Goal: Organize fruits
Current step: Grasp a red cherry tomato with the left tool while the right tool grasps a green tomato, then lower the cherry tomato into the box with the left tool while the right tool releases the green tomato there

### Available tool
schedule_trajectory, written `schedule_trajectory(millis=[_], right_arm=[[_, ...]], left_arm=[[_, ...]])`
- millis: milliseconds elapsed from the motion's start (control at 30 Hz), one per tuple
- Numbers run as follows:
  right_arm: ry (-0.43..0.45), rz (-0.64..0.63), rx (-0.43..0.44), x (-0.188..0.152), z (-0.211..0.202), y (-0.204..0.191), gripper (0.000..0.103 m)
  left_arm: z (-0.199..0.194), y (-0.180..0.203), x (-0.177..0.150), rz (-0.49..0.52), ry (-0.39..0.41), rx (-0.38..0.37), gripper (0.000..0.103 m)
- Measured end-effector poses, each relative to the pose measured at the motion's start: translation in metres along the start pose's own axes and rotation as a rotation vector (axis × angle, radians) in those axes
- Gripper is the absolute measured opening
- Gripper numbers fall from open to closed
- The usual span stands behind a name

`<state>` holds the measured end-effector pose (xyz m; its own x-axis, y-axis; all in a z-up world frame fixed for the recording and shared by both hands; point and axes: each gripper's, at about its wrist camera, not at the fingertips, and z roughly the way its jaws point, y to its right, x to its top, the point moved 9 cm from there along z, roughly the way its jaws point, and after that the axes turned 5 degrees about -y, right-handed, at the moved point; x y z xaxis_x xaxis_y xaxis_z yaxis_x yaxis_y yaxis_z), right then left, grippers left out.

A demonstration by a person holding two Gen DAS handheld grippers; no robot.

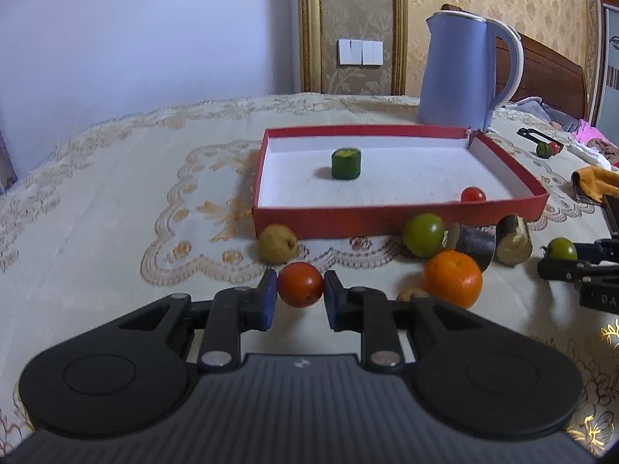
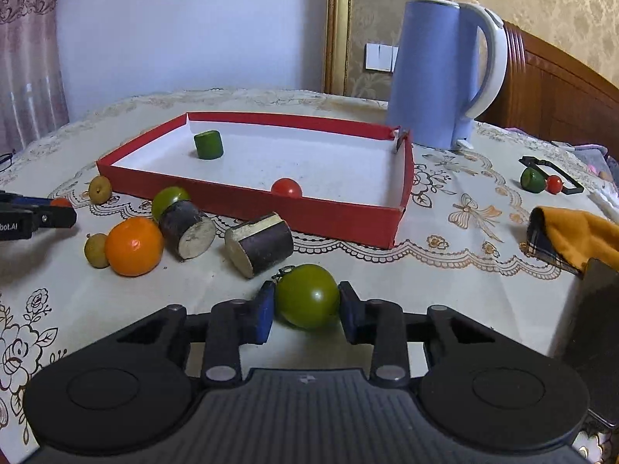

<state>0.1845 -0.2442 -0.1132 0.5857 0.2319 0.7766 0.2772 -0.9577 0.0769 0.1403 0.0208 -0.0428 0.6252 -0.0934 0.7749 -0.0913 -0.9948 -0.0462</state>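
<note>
Red tray (image 2: 321, 214): 2 pieces | green tomatoes (image 2: 307, 295): 2 | orange (image 2: 133, 246): 1

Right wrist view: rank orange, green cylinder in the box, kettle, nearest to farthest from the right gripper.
Measured from the right gripper, shut on a green tomato:
1. orange, on the cloth to the left, outside the red box.
2. green cylinder, upright inside the box, far-left part.
3. kettle, behind the box's far-right corner.
</note>
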Motion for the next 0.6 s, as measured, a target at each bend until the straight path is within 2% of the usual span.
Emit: schedule_trajectory(millis=[333, 433, 600], right_arm=[[0.077, 0.027, 0.014, 0.003, -0.028, 0.007, 0.033], [0.088, 0.033, 0.020, 0.003, -0.033, 0.010, 0.033], [0.109, 0.038, 0.026, 0.001, -0.041, 0.013, 0.033]], left_arm=[[0.015, 0.031, 0.062, 0.067, 0.067, -0.017, 0.023], [0.029, 0.044, 0.082, 0.076, 0.063, -0.029, 0.023], [0.058, 0.063, 0.110, 0.103, 0.053, -0.005, 0.023]])
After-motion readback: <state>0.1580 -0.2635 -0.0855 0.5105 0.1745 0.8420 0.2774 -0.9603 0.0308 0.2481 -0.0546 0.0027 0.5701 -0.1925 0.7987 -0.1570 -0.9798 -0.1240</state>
